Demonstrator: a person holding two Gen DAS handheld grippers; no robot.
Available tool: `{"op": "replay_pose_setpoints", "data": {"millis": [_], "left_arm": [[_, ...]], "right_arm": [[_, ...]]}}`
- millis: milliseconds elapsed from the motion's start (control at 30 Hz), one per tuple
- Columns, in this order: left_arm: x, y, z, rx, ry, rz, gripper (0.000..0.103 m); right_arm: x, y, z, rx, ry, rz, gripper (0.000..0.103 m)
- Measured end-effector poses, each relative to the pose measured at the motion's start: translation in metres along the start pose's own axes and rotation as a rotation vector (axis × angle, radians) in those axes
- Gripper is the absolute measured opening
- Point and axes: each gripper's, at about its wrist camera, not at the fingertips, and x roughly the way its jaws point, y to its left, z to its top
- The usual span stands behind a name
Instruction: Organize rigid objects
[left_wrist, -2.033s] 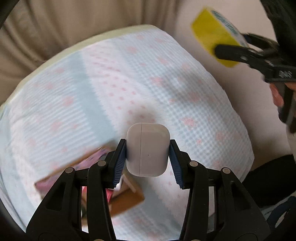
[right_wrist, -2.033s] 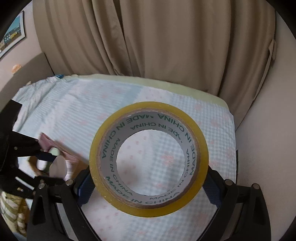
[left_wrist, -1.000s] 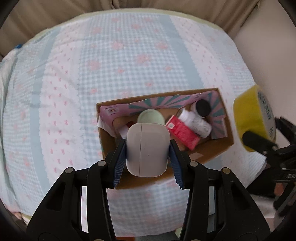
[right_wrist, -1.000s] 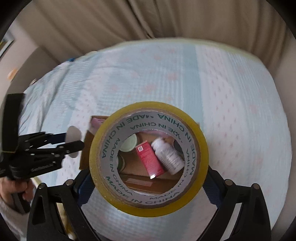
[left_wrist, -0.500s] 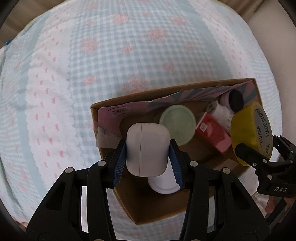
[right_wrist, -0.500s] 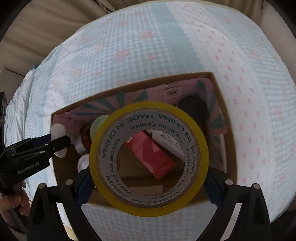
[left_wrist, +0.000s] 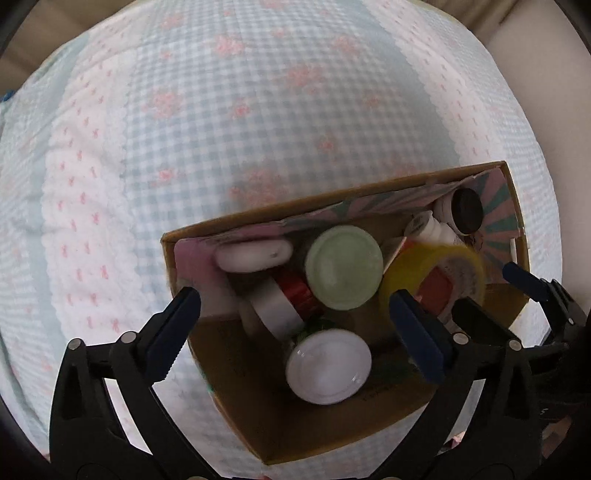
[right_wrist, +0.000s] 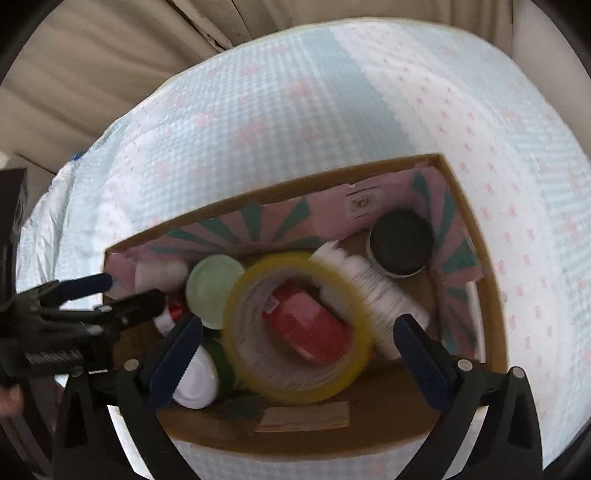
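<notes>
left hand-held gripper (left_wrist: 293, 317): jaws were opening, nothing was pressed between the pads; held over the cardboard box (left_wrist: 236, 373).
right hand-held gripper (right_wrist: 297, 343): jaws were opening, tape roll seen below the gap, untouched by the pads.
white earbud case (left_wrist: 253, 254): was lying inside the box, against the far wall at the left end.
yellow tape roll (right_wrist: 295, 384): was blurred, inside the box, ringing a red packet (right_wrist: 308, 328).
box: was set on a checked bedspread (left_wrist: 258, 110).
other contents: green lid (right_wrist: 212, 291), white bottle (right_wrist: 373, 291), black-lidded jar (right_wrist: 400, 242).
</notes>
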Motion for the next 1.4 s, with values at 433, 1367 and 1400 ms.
{"op": "replay_pose_setpoints", "data": {"millis": [433,1367,1400], "left_arm": [[-0.013,-0.008,-0.015,-0.010,-0.029,0.021,0.102],[-0.321,-0.154,-0.098,-0.195,-0.591,0.136,0.102],[-0.335,-0.162,-0.106,-0.179,-0.629,0.163,0.102]], "right_arm": [[-0.014,-0.021,-0.020,-0.015,0.051,-0.044,0.103],[-0.327,-0.051,0.027,-0.269,-0.296,0.015,0.103],[-0.341,-0.051,0.025,-0.269,-0.320,0.012,0.103]]}}
